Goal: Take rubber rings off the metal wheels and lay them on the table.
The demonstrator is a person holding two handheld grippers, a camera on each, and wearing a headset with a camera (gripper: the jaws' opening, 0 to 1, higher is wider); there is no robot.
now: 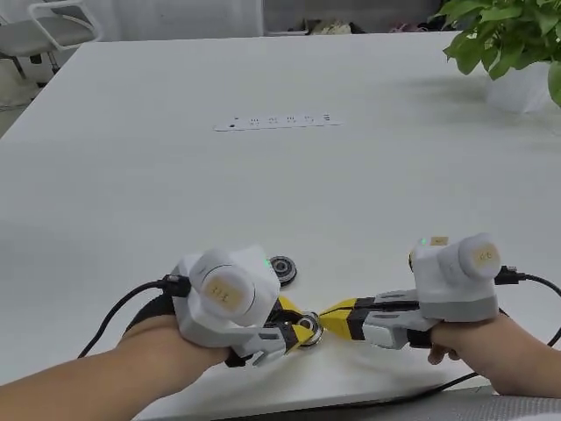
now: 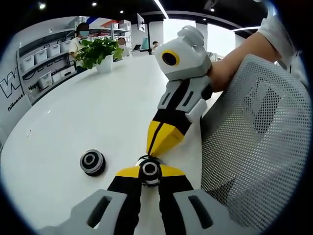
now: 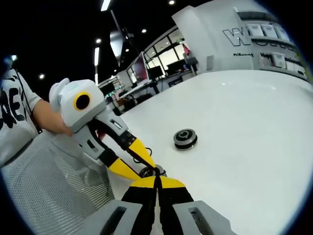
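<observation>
A small metal wheel (image 1: 308, 331) with a black rubber ring is held just above the white table (image 1: 263, 184) near its front edge. My left gripper (image 1: 301, 325) is shut on this wheel (image 2: 149, 169), one yellow tip on each side. My right gripper (image 1: 323, 317) comes in from the opposite side. Its jaws are pressed together, and its tips (image 2: 153, 152) pinch the ring at the wheel's rim (image 3: 150, 172). A second wheel (image 1: 282, 267) with its ring on lies flat on the table just behind the left gripper.
A white power strip (image 1: 277, 121) lies mid-table. A potted plant (image 1: 504, 39) stands at the far right corner. A grey mesh chair back (image 2: 254, 132) is close behind the table's front edge. Black cables trail from both grippers.
</observation>
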